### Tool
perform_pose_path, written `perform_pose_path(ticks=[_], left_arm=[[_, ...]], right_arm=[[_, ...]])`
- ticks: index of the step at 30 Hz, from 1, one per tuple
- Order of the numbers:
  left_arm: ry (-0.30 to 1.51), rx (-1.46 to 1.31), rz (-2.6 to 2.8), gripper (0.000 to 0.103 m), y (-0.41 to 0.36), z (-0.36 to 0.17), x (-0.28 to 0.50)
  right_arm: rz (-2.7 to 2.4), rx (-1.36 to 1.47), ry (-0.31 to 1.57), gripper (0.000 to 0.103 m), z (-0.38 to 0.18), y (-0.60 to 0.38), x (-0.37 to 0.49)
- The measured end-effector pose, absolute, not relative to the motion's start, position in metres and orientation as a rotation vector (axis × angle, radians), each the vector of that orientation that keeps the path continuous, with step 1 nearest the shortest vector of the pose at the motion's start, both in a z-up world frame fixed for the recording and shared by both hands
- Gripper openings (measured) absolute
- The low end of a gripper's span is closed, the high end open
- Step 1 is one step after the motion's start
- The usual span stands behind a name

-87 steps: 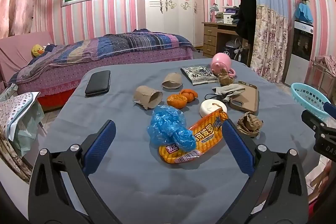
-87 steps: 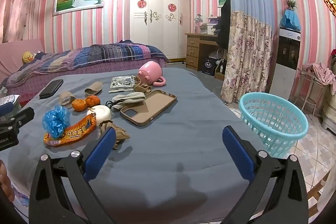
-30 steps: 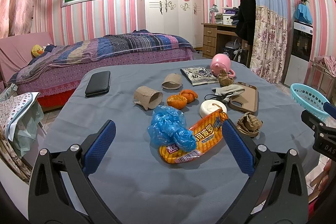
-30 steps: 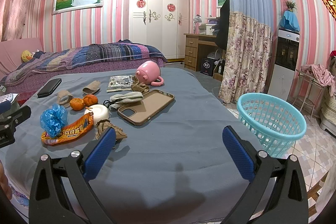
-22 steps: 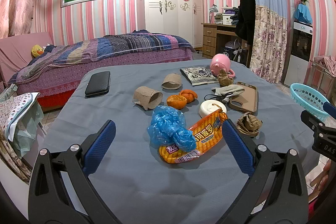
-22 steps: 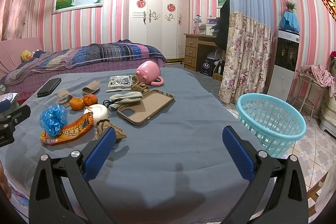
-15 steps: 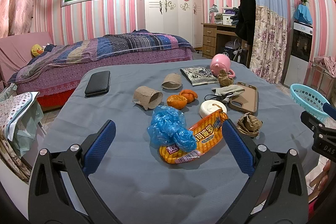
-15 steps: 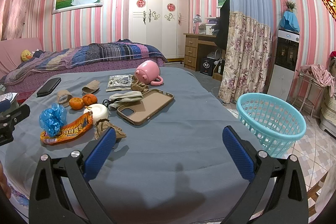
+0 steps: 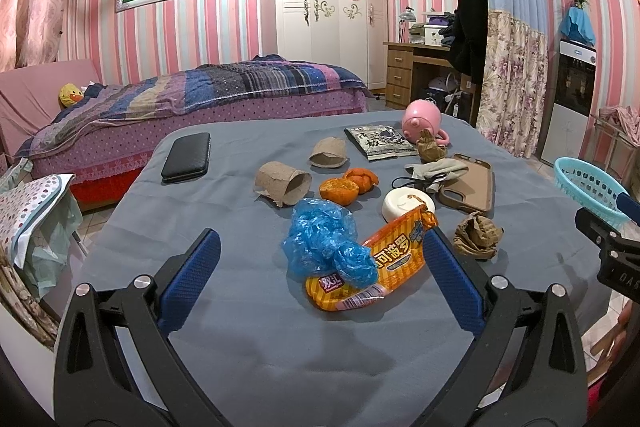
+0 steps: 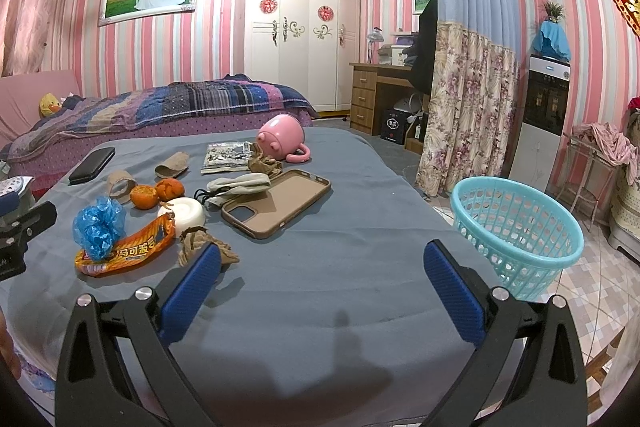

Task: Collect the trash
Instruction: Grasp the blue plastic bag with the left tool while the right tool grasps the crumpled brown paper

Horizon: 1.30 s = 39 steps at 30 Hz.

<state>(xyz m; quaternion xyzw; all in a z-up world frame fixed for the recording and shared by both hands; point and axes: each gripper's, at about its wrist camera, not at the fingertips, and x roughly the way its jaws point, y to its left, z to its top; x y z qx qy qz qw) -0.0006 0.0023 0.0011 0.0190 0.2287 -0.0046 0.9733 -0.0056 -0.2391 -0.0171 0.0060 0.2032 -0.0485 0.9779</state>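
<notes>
Both cameras ride low over the near edge of the grey-covered table [image 9: 248, 327], each looking forward between its own spread blue-padded fingers toward the bed [image 9: 224, 87] and white wardrobe [image 10: 300, 31] at the far wall. The left wrist view sits to the left, close to the blue plastic bag [image 9: 320, 243] and orange snack wrapper [image 9: 380, 259], which fill its centre. The right wrist view sits further right and faces bare cloth, with the teal basket [image 10: 516, 231] beside the table's right edge. Both views share the litter cluster, brown phone case [image 10: 276, 203] and pink mug [image 9: 422, 119]; each catches the other gripper's black body at its frame edge.
</notes>
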Motion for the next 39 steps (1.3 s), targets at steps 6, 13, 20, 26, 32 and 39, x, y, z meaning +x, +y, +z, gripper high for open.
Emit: perform_pose_path(ticks=[6,13,20,26,32,39], left_arm=[[0.465,0.038,-0.008,0.098,0.003,0.000,0.000],[0.475,0.032,0.005,0.098,0.008,-0.005,0.007],[0.485,0.038,0.032,0.098,0.019,-0.006,0.013],[0.523,0.017,0.072,0.098,0.036,-0.013,0.025],[0.562,0.013,0.032,0.098,0.039,-0.018,0.043],[0.609,0.076,-0.018,0.098,0.015,-0.026,0.074]], right_arm=[[-0.099,0.014,0.410,0.099,-0.018,-0.240,-0.005],[-0.095,0.007,0.407,0.099,-0.020,-0.240,0.001],[-0.085,0.017,0.407,0.099,-0.013,-0.237,0.009],[-0.074,0.012,0.432,0.099,-0.012,-0.234,0.022],[-0.072,0.001,0.478,0.099,-0.020,-0.232,0.040],[-0.097,0.005,0.569,0.099,-0.027,-0.233,0.059]])
